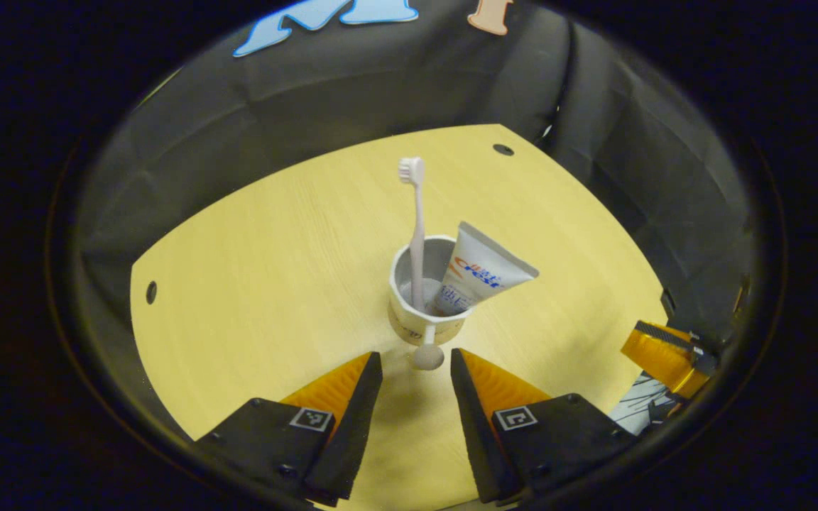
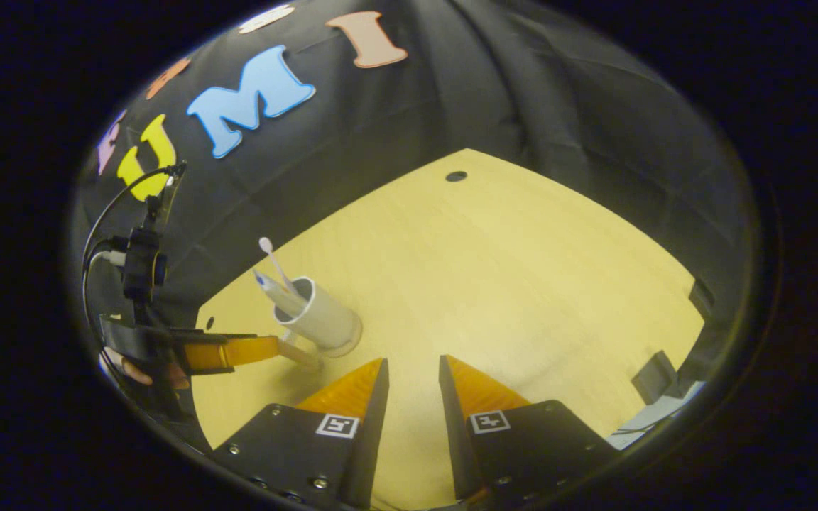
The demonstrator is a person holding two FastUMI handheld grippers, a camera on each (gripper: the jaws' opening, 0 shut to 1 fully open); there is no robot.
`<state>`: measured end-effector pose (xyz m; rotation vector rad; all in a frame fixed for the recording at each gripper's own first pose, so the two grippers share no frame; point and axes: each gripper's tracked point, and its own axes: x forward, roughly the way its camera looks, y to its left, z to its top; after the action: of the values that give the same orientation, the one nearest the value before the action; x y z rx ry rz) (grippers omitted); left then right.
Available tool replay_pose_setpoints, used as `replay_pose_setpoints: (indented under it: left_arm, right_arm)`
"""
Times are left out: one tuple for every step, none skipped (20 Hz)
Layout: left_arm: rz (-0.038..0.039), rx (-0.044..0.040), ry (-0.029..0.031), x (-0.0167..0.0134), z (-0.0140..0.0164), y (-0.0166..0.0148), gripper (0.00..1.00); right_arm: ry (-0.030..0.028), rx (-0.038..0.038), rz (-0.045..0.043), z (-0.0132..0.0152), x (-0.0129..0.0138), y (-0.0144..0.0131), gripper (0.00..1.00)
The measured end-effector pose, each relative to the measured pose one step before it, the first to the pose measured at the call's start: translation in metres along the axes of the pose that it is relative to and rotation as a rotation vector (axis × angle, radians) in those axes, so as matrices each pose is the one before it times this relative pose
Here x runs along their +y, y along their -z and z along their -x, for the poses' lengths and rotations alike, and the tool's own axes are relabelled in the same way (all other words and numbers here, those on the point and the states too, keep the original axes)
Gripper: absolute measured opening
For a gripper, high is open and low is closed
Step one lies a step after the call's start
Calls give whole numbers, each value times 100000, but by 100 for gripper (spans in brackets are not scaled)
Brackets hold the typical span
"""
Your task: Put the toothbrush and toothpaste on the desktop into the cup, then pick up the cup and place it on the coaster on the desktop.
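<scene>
Your left tool (image 1: 416,369) hangs above the worktop (image 1: 253,284) with its fingers parted and nothing between them, lined up on the cup (image 1: 423,312) just ahead; your right tool (image 2: 412,376) is likewise spread and empty, held well off to the side. Both items are already in: the toothbrush (image 1: 416,227) stands in the cup, bristles up, leaning on the near rim, and the toothpaste (image 1: 480,273) sits tilted beside it, its flat crimped end sticking out over the far rim. So the loading part looks done, and what is left is the carry. In the right gripper view you can see the cup (image 2: 320,316) from the side, standing upright on a slightly wider base that may be the coaster, though I cannot tell for sure. If that is the coaster, the task is as good as finished; if not, you have yet to grip the cup and move it, and no other coaster is evident on the bare wood. A small pale round thing (image 1: 427,357) lies on the worktop right at the cup's foot, between your left fingertips and the cup wall; watch that it does not get nudged. Nothing else stands between the two tools and the cup.
</scene>
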<state>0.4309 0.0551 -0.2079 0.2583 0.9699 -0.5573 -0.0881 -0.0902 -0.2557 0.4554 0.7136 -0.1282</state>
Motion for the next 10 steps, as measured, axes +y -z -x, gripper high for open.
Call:
replay_pose_setpoints:
  left_arm:
    - [1199, -4077, -638, 769, 1269, -290, 66]
    - [1390, -4337, -879, 907, 1615, -365, 69]
    - [1503, -4754, -963, 726, 1703, -400, 68]
    - [1338, -5706, -1150, 335, 2066, -1145, 73]
    - [1074, -5894, -1741, 563, 1966, -1159, 71]
    - [694, -5649, -2364, 1029, 2106, -869, 68]
    - [579, -5456, -2312, 1010, 1706, -933, 63]
    - [681, -5073, -2856, 1092, 1612, -869, 63]
    - [-54, -5149, -3007, 1125, 1212, -1071, 68]
    - [-823, -4911, -3448, 833, 780, -1112, 68]
  right_arm:
    - [-2576, -1592, 2902, 105, 1458, -1062, 38]
    - [-2399, -1701, 2888, 63, 1294, -1118, 42]
    - [-2613, -1768, 2914, -3, 1380, -1194, 42]
    - [-2305, -1692, 2825, -37, 1066, -1084, 42]
    - [-2183, -1608, 2556, 15, 1103, -1109, 42]
    - [-1991, -1656, 2389, -70, 905, -979, 42]
    - [-1781, -1873, 2113, -109, 876, -1097, 42]
    - [-1878, -1685, 1709, -203, 857, -878, 42]
    - [-1362, -1377, 1428, -114, 592, -777, 42]
    - [-1173, -1498, 1025, -138, 535, -748, 42]
